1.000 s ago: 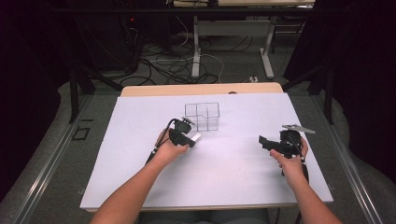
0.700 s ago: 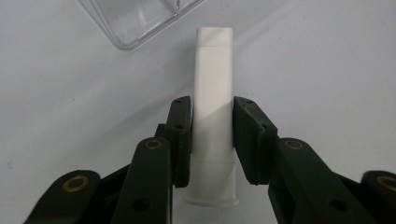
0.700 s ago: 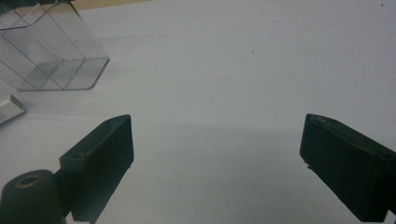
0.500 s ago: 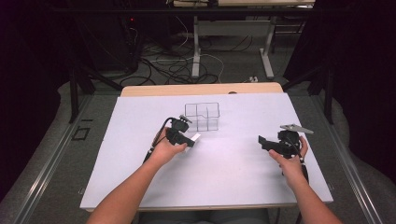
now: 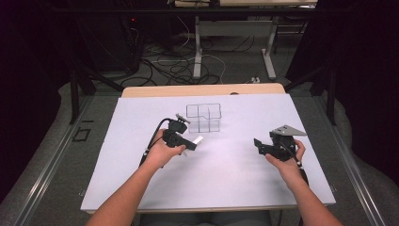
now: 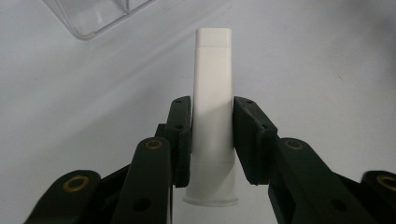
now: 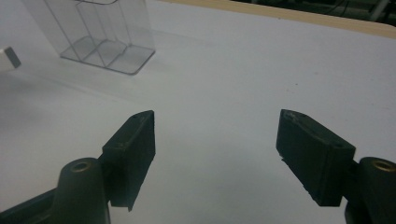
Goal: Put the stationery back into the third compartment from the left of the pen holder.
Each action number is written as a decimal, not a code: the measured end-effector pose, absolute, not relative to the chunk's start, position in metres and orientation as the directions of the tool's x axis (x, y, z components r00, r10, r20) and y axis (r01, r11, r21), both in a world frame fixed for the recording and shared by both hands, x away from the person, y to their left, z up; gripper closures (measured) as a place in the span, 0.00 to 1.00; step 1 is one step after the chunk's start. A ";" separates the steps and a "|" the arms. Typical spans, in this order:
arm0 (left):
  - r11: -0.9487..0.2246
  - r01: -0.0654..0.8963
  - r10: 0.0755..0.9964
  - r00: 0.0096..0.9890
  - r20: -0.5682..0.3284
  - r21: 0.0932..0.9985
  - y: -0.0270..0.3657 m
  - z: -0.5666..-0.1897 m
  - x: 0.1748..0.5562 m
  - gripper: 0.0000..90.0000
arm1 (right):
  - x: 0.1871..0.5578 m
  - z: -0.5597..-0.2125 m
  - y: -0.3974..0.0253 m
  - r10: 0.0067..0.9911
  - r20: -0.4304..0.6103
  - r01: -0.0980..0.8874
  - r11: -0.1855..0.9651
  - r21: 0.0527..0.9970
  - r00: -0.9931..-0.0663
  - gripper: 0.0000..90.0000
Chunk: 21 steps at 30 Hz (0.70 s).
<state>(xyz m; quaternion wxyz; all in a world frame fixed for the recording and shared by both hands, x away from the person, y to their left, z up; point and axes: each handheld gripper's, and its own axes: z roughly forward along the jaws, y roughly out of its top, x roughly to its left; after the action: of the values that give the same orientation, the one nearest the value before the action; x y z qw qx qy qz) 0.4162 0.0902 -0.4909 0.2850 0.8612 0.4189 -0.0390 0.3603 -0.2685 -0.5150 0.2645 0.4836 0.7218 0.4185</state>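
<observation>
My left gripper (image 5: 189, 141) is shut on a small white tube (image 5: 196, 140), held just above the white sheet, a short way in front of a clear plastic organiser (image 5: 203, 117) with several compartments. In the left gripper view the white tube (image 6: 212, 107) stands between the two black jaws of my left gripper (image 6: 212, 135), its flat crimped end pointing away and a corner of the clear organiser (image 6: 95, 16) at the upper left. My right gripper (image 5: 258, 145) is open at the right of the table, holding nothing. The right gripper view has my right gripper (image 7: 217, 140) with jaws wide apart and the organiser (image 7: 100, 32) at the upper left.
A white sheet (image 5: 207, 188) covers the table, with a bare wooden strip (image 5: 202, 89) along the far edge. Beyond it, the floor holds cables and table legs (image 5: 197, 52).
Both hands have barely shifted; the left gripper still holds the tube near the organiser, and the right gripper stays open.
</observation>
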 end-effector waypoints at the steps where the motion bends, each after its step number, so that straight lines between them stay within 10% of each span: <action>1: -0.485 0.744 0.696 0.646 -0.312 0.459 0.090 -0.490 0.415 0.77 | 0.360 -0.514 -0.267 0.915 0.018 0.474 0.192 0.859 -0.404 0.32; 21: -0.484 0.742 0.641 0.662 -0.388 0.464 0.103 -0.488 0.387 0.77 | 0.347 -0.506 -0.229 0.742 -0.197 0.299 0.478 0.826 -0.641 0.37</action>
<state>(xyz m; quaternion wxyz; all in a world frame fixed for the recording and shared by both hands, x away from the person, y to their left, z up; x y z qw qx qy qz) 0.3870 0.1030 -0.4876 0.3089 0.8575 0.4033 -0.0812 0.3469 -0.2285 -0.5064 0.2779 0.3198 0.8136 0.3982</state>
